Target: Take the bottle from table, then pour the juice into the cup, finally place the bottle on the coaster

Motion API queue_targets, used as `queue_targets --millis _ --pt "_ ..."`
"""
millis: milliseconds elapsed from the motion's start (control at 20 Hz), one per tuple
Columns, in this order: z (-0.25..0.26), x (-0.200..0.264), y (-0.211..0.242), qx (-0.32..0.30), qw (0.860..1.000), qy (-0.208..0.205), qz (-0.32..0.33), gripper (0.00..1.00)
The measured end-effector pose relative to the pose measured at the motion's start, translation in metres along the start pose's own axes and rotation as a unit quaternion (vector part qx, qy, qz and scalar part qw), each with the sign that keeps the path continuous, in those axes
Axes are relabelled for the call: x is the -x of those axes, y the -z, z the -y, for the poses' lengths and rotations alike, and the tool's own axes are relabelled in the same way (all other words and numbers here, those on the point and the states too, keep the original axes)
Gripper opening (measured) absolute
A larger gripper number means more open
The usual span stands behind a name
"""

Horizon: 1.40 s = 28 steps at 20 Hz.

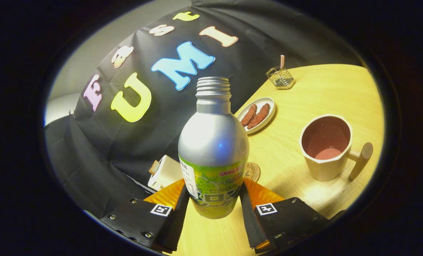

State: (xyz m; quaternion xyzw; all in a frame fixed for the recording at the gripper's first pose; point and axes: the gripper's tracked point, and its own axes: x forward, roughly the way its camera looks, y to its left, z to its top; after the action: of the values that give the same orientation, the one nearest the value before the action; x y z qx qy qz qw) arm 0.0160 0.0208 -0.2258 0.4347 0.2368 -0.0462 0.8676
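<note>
My gripper (pixel 214 199) is shut on a silver bottle (pixel 213 142) with a green label and an uncapped threaded neck; both fingers press its lower sides. The bottle looks lifted and the whole scene appears tilted. To the right of the fingers stands a cream cup (pixel 327 147) with a wooden handle and a dark pink inside, with some pinkish liquid at its bottom. A round brown coaster (pixel 253 171) peeks out just behind the bottle, on the wooden table (pixel 318 89).
A white oval plate (pixel 257 114) with two brown sausage pieces lies beyond the bottle. A small wire holder (pixel 280 76) with a striped straw stands at the far table edge. A white toaster-like box (pixel 165 173) sits behind the left finger.
</note>
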Motion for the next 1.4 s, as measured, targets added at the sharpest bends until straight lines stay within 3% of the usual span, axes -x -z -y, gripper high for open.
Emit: queue_targets --millis 500,1400 --pt "0.019 -0.001 0.005 -0.092 0.996 -0.003 -0.001 0.71" --pt "0.031 -0.001 0.023 -0.257 0.966 -0.004 -0.033 0.71"
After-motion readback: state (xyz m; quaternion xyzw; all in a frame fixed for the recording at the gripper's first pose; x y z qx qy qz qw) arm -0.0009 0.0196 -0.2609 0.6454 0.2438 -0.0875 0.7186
